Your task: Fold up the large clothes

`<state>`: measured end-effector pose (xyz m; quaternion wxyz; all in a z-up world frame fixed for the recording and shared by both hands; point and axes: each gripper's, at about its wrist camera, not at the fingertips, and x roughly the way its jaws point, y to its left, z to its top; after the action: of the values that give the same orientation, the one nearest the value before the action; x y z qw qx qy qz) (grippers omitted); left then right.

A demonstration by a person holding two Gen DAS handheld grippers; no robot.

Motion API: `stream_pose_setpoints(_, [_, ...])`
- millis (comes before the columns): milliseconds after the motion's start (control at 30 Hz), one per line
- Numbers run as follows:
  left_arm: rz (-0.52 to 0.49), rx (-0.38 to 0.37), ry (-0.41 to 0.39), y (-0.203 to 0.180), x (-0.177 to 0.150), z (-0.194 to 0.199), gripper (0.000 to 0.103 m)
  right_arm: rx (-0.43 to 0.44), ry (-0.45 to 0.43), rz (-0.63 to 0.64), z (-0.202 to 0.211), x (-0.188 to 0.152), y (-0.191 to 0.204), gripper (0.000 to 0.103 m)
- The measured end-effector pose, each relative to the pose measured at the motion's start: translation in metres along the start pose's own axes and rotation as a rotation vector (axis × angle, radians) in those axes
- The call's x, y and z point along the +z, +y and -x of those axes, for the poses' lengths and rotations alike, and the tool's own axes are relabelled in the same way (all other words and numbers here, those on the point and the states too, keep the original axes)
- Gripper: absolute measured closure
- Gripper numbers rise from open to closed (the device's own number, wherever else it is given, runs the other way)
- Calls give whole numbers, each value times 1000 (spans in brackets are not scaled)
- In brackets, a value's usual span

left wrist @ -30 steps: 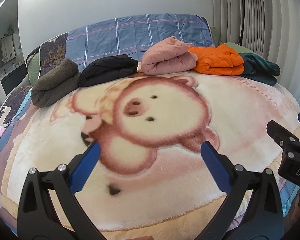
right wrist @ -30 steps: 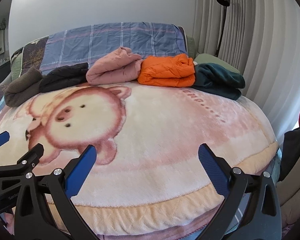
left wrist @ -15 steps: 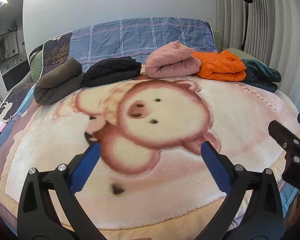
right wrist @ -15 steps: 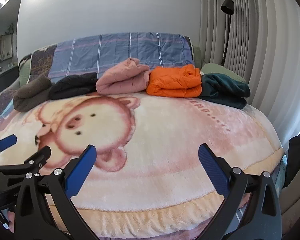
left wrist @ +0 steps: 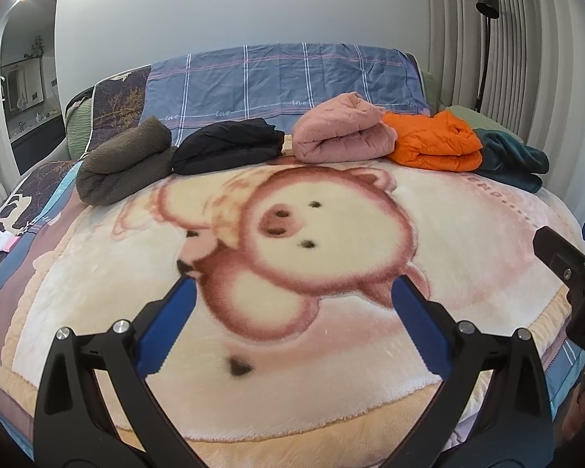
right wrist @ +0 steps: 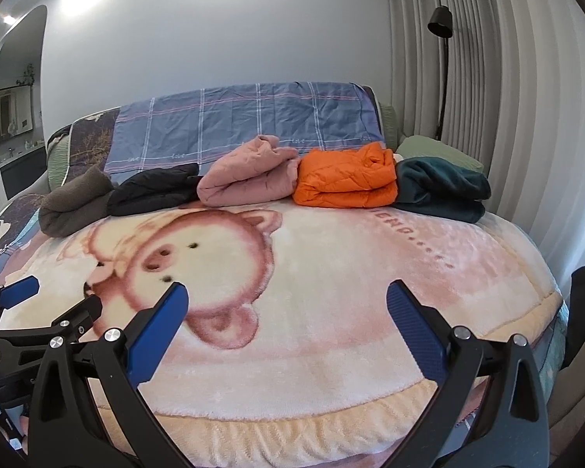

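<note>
Five folded garments in a row at the head of the bed

From left to right lay a rolled olive-brown fleece (left wrist: 123,163), a flat black garment (left wrist: 228,148), a bulky pink quilted jacket (left wrist: 343,132), a neatly squared orange puffer jacket (left wrist: 435,142) and a dark teal fleece (left wrist: 511,162). Each touched its neighbour, all resting on the far edge of the pig-print blanket (left wrist: 331,351) before the blue plaid cover (left wrist: 284,78).

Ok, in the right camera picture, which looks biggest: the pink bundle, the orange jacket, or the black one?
1. Pink folded bundle and orange folded jacket: about the same, too close to rank.
2. Black folded garment: smallest, though partly hidden behind its neighbours.
</note>
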<state>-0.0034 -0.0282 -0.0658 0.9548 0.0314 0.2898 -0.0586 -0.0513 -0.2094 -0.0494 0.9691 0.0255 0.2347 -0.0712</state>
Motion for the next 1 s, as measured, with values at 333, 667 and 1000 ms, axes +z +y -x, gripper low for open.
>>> stream_pose_setpoints(333, [17,5,-12,6,0,5,2,20,-7,18,3,0,6,1])
stream_pose_setpoints(667, [19,5,-9,9,0,4,2,23,-1,13,2,1,5,1])
stream_pose_setpoints(1000, [26,11,-9,12,0,2,2,38,-6,7,2,1,4,1])
